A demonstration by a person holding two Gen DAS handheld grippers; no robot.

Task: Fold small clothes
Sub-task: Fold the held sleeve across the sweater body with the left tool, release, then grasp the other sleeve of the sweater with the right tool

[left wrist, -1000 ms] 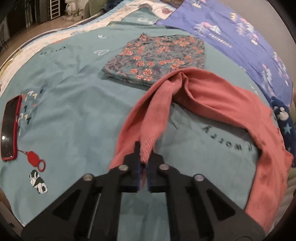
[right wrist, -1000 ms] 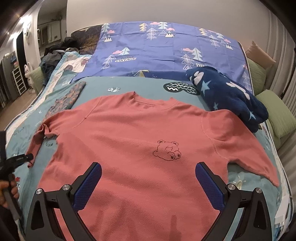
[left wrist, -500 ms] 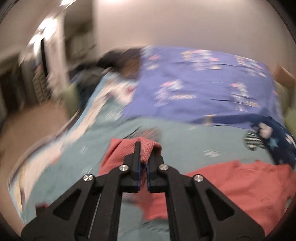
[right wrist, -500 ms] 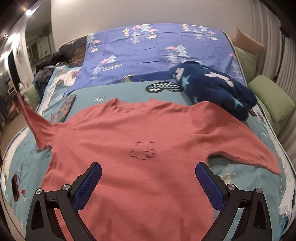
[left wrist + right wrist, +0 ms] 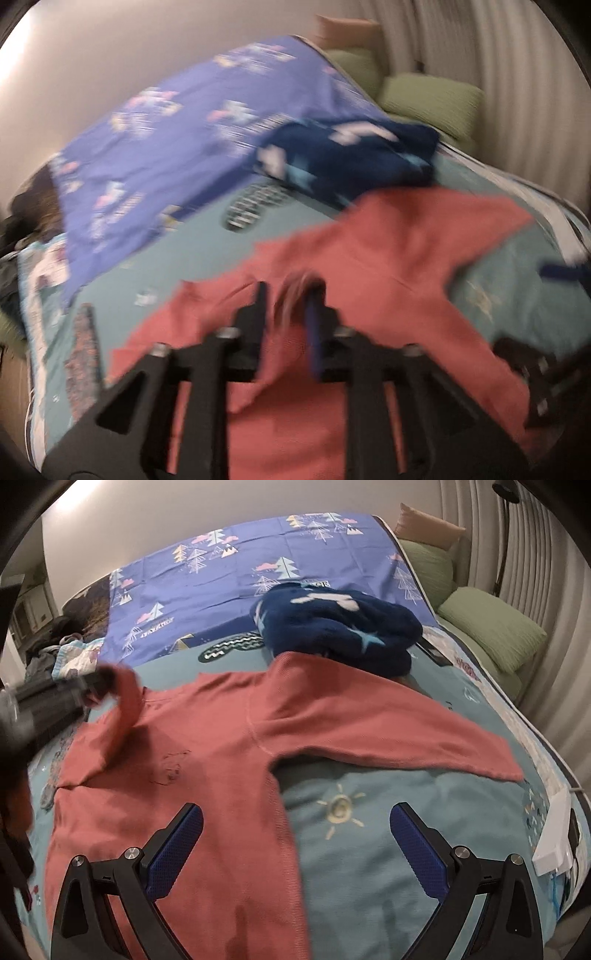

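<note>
In the left wrist view, which is blurred, the left gripper (image 5: 291, 295) hangs over the coral long-sleeved top (image 5: 369, 258) spread on the teal bedspread (image 5: 192, 254). Its jaws have just been opening, and the cuff of the left sleeve (image 5: 295, 291) sits loosely in the gap between them; I judge it to be slipping free, not pinched. A folded floral garment (image 5: 83, 354) lies near the bed's left edge, a navy star-patterned fleece (image 5: 351, 158) beyond the top, and the right gripper's blue pad shows at the right border. In the right wrist view, the right gripper (image 5: 295, 842) stands wide open and empty above the top's right side seam, near the bed's front edge. The left sleeve (image 5: 122, 716) arches over onto the chest beside the small bear outline (image 5: 171, 768), while the right sleeve (image 5: 406, 738) lies stretched out toward the bed's right edge. So one garment looks finished; on this top the first sleeve is nearly folded in, with the right sleeve and body folds left.
</note>
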